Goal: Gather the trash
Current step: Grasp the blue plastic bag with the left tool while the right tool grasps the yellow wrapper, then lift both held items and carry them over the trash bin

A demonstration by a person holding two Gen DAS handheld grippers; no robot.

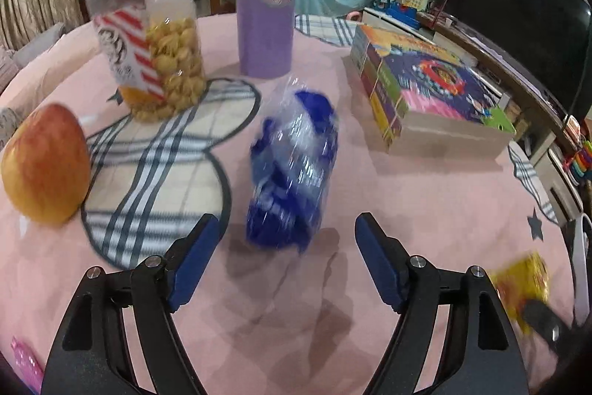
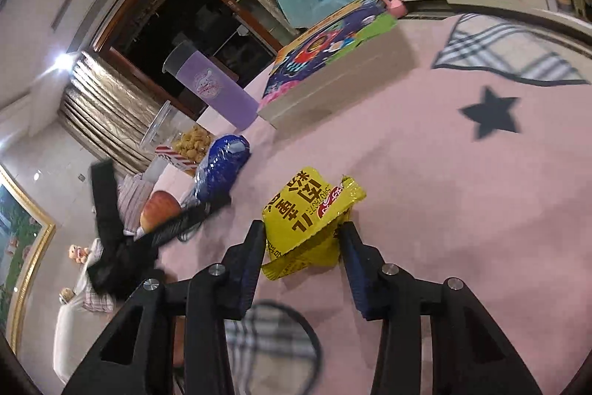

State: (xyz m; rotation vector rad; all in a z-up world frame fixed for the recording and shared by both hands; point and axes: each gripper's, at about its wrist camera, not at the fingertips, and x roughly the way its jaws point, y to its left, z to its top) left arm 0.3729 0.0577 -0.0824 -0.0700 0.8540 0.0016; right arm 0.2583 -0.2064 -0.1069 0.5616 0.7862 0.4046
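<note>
A crumpled clear bottle with a blue label (image 1: 292, 169) lies on the pink tablecloth (image 1: 281, 321), blurred. My left gripper (image 1: 286, 224) is open, and the bottle's near end sits just ahead of and between the blue pads (image 1: 196, 258) without touching them. My right gripper (image 2: 302, 228) is shut on a yellow snack wrapper (image 2: 314, 206), which is bent between its pads, just above the cloth. The left wrist view catches that yellow wrapper (image 1: 525, 284) at the lower right. The right wrist view shows the blue bottle (image 2: 222, 169) at the left.
A red-yellow apple (image 1: 44, 165), a clear snack jar (image 1: 162, 62) and a tall purple tumbler (image 1: 266, 6) stand beyond the bottle. A stack of colourful books (image 1: 425, 91) lies at the right. A television (image 1: 518, 6) and toy shelf stand past the table edge.
</note>
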